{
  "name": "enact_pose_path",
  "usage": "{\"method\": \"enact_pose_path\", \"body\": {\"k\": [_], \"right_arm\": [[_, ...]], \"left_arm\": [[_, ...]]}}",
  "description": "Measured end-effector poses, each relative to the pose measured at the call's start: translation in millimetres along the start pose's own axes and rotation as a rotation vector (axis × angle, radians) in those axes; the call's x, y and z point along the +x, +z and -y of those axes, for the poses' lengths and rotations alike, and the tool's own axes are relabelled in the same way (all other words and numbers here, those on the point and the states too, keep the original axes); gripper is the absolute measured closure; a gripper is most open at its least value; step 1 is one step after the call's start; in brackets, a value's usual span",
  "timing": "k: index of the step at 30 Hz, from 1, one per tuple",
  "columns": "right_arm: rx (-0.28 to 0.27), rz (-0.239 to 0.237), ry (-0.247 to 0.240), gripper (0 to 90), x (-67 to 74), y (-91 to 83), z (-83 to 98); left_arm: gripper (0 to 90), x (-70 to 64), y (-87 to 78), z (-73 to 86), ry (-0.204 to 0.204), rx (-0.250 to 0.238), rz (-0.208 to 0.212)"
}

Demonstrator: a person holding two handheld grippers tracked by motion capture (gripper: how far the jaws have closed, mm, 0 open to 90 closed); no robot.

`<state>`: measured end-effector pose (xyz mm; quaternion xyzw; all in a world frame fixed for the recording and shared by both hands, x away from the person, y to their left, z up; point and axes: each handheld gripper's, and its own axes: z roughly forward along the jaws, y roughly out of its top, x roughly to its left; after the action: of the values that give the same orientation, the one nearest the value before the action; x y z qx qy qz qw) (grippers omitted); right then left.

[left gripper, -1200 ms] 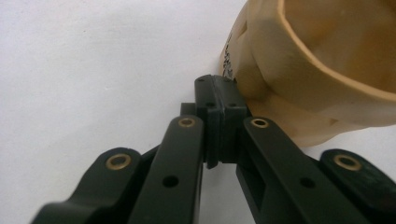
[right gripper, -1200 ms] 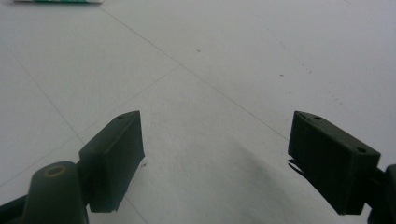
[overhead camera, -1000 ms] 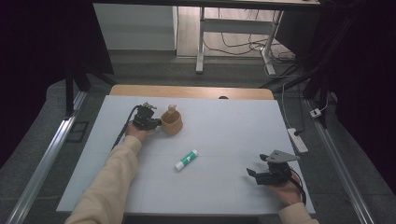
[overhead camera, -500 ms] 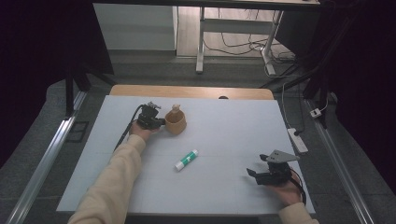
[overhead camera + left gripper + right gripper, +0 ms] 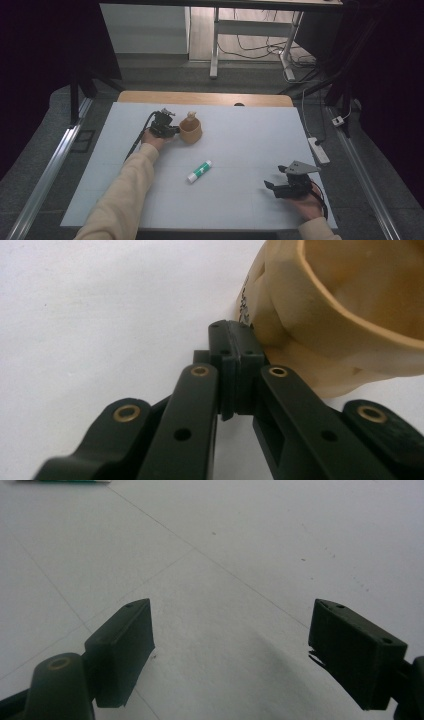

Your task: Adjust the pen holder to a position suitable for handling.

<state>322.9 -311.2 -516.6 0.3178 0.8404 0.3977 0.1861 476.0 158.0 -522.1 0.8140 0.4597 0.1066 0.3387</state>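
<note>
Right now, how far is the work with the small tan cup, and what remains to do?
Nothing looks finished. In hand: the left claw, jaws shut together, presses its tip against the outer wall of the small tan ribbed cup, near the table's far side. Left to do: the white and green tube lies untouched mid-table, and the right claw rests open on the white table, holding nothing.

White table (image 5: 240,150) set on grey floor (image 5: 165,75); metal desk frame (image 5: 216,45), cables (image 5: 260,47) seen behind; dark surroundings.
</note>
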Motion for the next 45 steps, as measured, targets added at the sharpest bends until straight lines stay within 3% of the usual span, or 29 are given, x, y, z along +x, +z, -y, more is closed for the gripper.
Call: {"method": "enact_pose_path", "body": {"k": [34,45], "right_arm": [[0.000,-0.003,-0.001,18.2,0.0,-0.3,0.2],[-0.003,-0.005,0.001,18.1,0.2,-0.5,0.3]], "left_arm": [[88.3,-11.6,13.6,-11.8,0.025,-0.003,0.026],[88.3,-20.7,20.4,-16.3,0.038,-0.001,0.033]]}}
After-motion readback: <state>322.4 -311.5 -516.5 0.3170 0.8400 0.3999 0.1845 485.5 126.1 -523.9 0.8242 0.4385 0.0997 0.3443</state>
